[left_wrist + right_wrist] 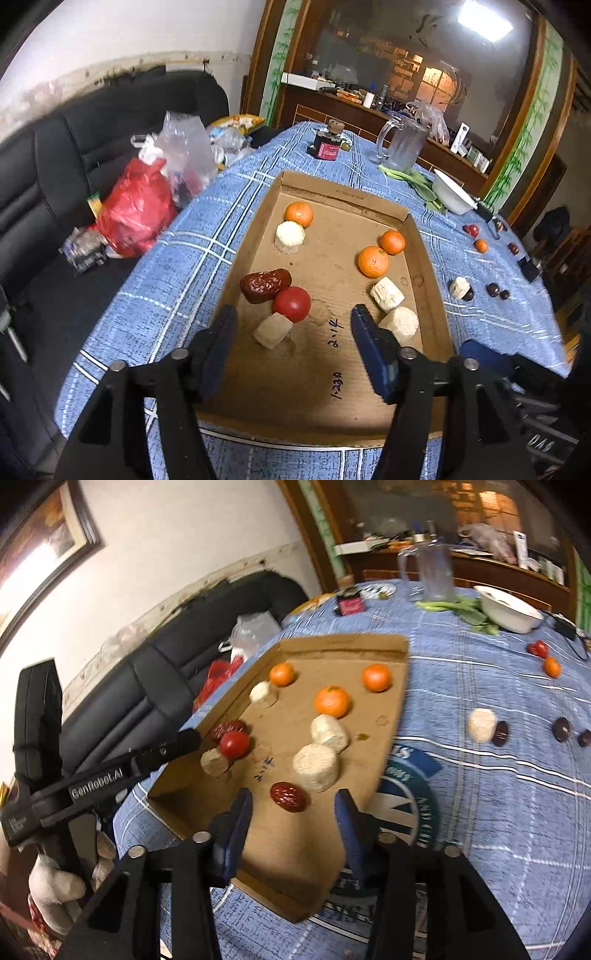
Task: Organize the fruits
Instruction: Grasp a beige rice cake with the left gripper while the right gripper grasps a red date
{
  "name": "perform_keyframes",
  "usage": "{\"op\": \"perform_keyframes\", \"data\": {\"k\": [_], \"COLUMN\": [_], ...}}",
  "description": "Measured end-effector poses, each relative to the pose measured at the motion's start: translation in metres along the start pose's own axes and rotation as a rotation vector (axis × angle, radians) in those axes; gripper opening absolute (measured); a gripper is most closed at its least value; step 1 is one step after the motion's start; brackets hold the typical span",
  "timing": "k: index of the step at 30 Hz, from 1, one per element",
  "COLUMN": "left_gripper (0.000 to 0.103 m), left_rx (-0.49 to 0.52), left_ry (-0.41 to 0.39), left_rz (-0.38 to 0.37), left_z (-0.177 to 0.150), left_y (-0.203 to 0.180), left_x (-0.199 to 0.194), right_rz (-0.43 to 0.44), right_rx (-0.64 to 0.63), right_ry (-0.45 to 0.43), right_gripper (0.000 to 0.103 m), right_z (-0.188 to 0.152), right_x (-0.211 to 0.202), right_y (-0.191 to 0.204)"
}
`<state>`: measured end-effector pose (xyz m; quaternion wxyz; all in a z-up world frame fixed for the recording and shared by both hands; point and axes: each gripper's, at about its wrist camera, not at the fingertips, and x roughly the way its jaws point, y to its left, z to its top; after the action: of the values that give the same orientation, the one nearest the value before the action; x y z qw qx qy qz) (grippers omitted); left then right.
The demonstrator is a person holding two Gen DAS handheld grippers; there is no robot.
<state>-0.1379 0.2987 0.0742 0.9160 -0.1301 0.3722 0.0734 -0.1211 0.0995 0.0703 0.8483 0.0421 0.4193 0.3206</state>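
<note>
A shallow cardboard tray (325, 384) (391, 709) lies on the blue plaid tablecloth. It holds three oranges (373, 261) (332, 700), several pale corn pieces (272, 330) (316, 767), a red tomato (291, 304) (234, 744) and a red date (264, 284). My left gripper (293, 317) is open above the tray, fingers either side of the tomato and a corn piece. My right gripper (293, 801) is open, with a second red date (288, 796) lying on the tray between its fingertips.
Loose on the cloth at the right are a corn piece (481, 724), dark dates (561, 729), a small orange (552, 666) and a tomato (537, 648). A white bowl (508, 609), greens, a glass pitcher (430, 572) and a bottle stand far back. A black sofa with bags is on the left.
</note>
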Motion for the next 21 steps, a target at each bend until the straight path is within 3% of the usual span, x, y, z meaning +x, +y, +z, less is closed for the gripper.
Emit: {"op": "perform_keyframes", "data": {"k": [3, 6, 10, 21], "left_gripper": [0.08, 0.086, 0.086, 0.086], "left_rx": [0.056, 0.111, 0.165, 0.29], "left_ry": [-0.025, -0.043, -0.06, -0.088], "left_rz": [0.038, 0.039, 0.03, 0.108], "left_z": [-0.002, -0.004, -0.007, -0.017], "left_y": [-0.016, -0.031, -0.054, -0.1], "left_x": [-0.007, -0.014, -0.023, -0.034], "right_rz": [-0.011, -0.013, -0.019, -0.016], "right_rx": [0.035, 0.078, 0.116, 0.191], "right_ry": [-0.024, -0.044, -0.06, -0.11], "right_gripper": [0.052, 0.059, 0.06, 0.066], "right_z": [-0.001, -0.004, -0.01, -0.023], "right_x": [-0.01, -0.018, -0.026, -0.052], "right_y": [-0.009, -0.019, -0.031, -0.06]}}
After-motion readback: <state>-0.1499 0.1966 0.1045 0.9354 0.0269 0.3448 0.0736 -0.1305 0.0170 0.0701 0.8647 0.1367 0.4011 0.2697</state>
